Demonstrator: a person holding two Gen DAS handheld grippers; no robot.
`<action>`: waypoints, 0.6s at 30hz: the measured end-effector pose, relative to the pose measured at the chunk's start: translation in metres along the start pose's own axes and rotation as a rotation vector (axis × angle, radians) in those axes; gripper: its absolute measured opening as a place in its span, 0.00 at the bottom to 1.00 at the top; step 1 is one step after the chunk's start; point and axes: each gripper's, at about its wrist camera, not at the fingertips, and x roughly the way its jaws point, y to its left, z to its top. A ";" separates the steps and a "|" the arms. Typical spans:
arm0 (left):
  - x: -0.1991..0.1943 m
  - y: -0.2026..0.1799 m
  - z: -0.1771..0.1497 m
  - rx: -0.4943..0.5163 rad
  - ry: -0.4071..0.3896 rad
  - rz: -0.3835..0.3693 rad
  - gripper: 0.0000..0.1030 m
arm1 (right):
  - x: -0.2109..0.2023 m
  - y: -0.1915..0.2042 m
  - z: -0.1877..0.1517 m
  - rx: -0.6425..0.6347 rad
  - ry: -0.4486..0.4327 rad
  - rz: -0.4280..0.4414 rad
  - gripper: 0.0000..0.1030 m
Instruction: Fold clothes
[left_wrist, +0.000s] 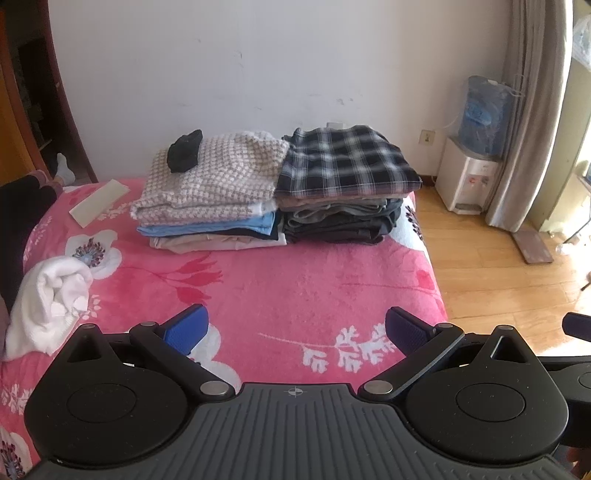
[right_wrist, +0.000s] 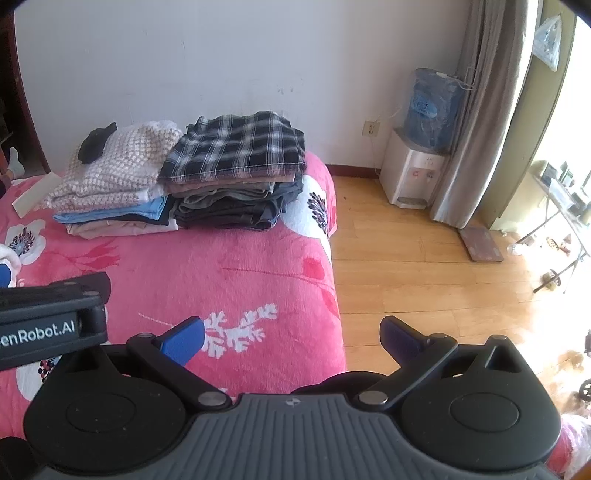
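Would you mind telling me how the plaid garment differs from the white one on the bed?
The plaid garment is dark, checked, folded flat atop a stack; the white garment is plain, crumpled, lying alone on the blanket. Both rest on the bed, untouched.

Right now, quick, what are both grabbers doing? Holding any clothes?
Left hand-held gripper: open, holding nothing.
Right hand-held gripper: open, holding nothing.

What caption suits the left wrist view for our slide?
Open left gripper hovers over a pink floral blanket, facing two folded clothes stacks and a crumpled white garment.
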 end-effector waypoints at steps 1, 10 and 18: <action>0.000 0.001 0.000 -0.002 0.001 0.000 1.00 | 0.000 0.000 0.000 0.001 0.000 -0.002 1.00; 0.002 0.009 0.000 -0.005 -0.006 0.006 1.00 | -0.003 0.005 -0.001 0.013 -0.008 -0.016 1.00; 0.005 0.013 -0.002 -0.008 0.003 0.014 1.00 | -0.001 0.008 -0.004 0.007 -0.009 -0.026 1.00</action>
